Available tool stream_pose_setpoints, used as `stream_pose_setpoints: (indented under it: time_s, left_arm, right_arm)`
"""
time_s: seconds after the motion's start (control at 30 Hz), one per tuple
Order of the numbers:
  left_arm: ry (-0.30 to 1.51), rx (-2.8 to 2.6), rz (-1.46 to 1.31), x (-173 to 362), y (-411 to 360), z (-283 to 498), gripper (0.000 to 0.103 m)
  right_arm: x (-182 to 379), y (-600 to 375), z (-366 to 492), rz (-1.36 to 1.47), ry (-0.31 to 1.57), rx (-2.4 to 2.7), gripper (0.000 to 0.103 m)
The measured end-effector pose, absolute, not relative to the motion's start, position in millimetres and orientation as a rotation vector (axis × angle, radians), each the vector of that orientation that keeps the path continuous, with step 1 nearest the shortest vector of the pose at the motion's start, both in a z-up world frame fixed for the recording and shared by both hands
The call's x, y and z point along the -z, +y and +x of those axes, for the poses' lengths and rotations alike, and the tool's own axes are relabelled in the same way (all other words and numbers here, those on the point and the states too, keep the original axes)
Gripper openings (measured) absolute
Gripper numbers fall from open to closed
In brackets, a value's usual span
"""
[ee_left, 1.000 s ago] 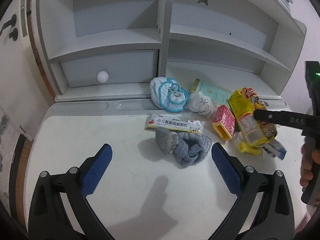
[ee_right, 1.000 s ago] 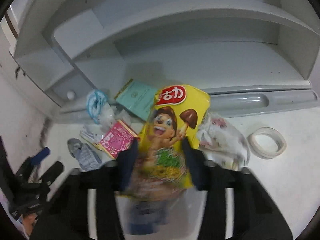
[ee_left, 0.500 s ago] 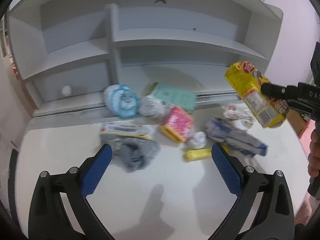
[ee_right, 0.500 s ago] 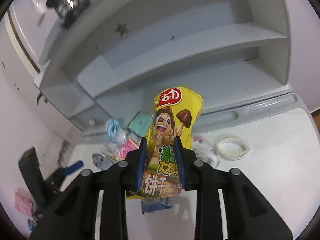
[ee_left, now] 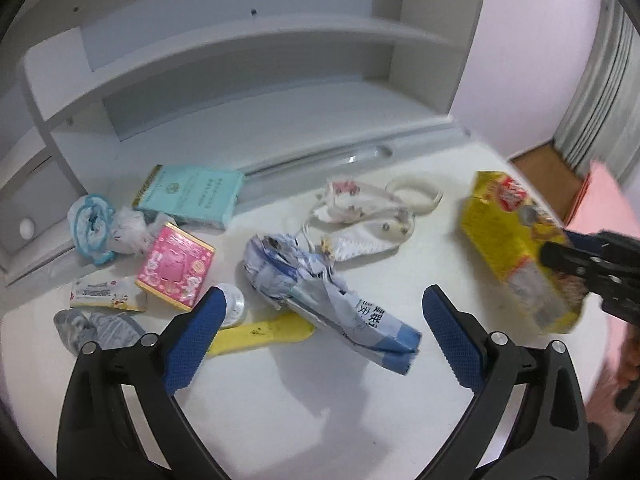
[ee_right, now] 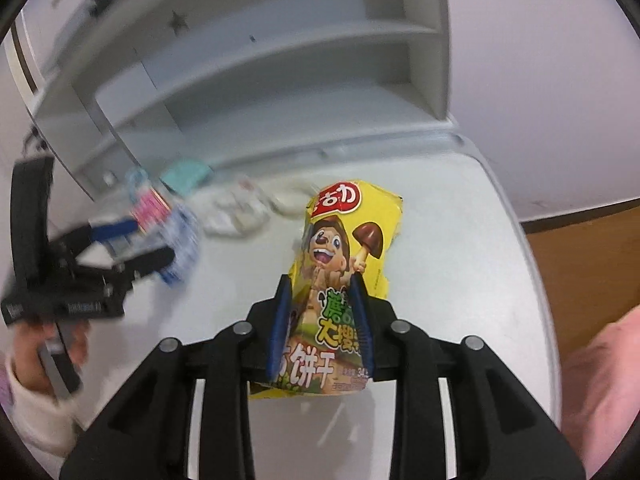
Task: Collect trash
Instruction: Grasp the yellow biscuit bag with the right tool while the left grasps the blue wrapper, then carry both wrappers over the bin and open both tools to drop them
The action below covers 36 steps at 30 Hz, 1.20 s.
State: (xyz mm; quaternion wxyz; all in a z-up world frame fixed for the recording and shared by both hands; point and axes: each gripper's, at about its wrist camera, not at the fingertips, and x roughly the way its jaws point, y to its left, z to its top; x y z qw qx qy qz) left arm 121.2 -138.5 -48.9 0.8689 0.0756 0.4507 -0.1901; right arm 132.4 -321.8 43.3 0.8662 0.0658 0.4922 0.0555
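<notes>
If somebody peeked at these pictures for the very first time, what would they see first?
Probably the bright yellow snack bag with a cartoon face, pinched in the right gripper above the white table; its jaws are just easing open. Next comes the litter heap by the shelf: a pink box, a crumpled blue-and-white wrapper, and the left gripper hovering open.

Near half of white desk top (ee_left: 304,412): bare, open passage. Mid desk crowded: crumpled blue-and-white paper wrapper (ee_left: 320,280) over flat yellow strip (ee_left: 260,332), pink square box (ee_left: 176,266), grey knitted sock (ee_left: 96,330), white printed plastic bag (ee_left: 360,220), teal box (ee_left: 192,196) against grey shelf unit (ee_left: 240,60). Lower shelf bay open. Desk's right end bare beneath the held yellow snack bag (ee_right: 340,280).
</notes>
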Motion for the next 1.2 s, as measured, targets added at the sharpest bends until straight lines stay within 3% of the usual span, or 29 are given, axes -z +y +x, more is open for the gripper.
stream_pose_setpoints:
  time_s: [0.03, 0.07, 0.1, 0.13, 0.2, 0.23, 0.27, 0.33, 0.4, 0.47, 0.83, 1.03, 1.2]
  left_arm:
    - [0.949, 0.392, 0.166, 51.8, -138.8, 121.0, 0.092]
    - [0.955, 0.379, 0.186, 56.0, -141.0, 121.1, 0.081]
    - [0.963, 0.379, 0.189, 57.7, -141.2, 121.4, 0.069]
    - [0.975, 0.385, 0.185, 59.7, -141.5, 121.8, 0.064]
    - [1.007, 0.409, 0.167, 64.7, -140.8, 123.6, 0.047]
    - [1.004, 0.407, 0.169, 64.8, -140.1, 122.8, 0.044]
    - [1.000, 0.401, 0.173, 64.6, -139.3, 122.2, 0.030]
    - [0.989, 0.400, 0.152, 61.7, -134.9, 120.0, 0.021]
    - [0.971, 0.402, 0.135, 56.7, -129.1, 116.8, 0.020]
    - [0.955, 0.401, 0.137, 50.3, -124.3, 111.7, 0.020]
    - [0.816, 0.483, 0.183, 3.3, -148.6, 82.9, 0.019]
    - [0.727, 0.830, 0.246, -35.3, -259.5, 17.3, 0.019]
    - [0.716, 1.174, 0.402, -19.6, -383.4, -78.2, 0.019]
  right_arm:
    - [-39.2, -321.7, 131.0, 0.120, 1.048, -0.106, 0.035]
    - [-34.5, -321.1, 130.3, 0.111, 1.060, -0.106, 0.036]
    - [-30.2, -319.2, 129.3, 0.105, 1.068, -0.109, 0.043]
    - [-27.3, -318.3, 129.9, 0.101, 1.076, -0.109, 0.058]
    - [-21.7, -312.9, 132.6, 0.082, 1.084, -0.104, 0.072]
    - [-19.1, -310.3, 132.7, 0.060, 1.091, -0.098, 0.072]
    - [-16.5, -305.8, 134.0, 0.034, 1.099, -0.094, 0.072]
    - [-12.8, -299.0, 134.3, -0.012, 1.092, -0.085, 0.057]
    - [-14.8, -301.7, 130.1, 0.008, 1.069, -0.094, 0.046]
    - [-20.4, -305.4, 127.5, -0.002, 1.039, -0.069, 0.041]
    - [-53.6, -351.0, 93.9, 0.234, 0.967, -0.147, 0.039]
    - [-115.4, -450.9, 5.2, 0.370, 0.824, 0.007, 0.039]
    - [-112.2, -550.0, -89.3, 0.474, 0.829, 0.262, 0.039]
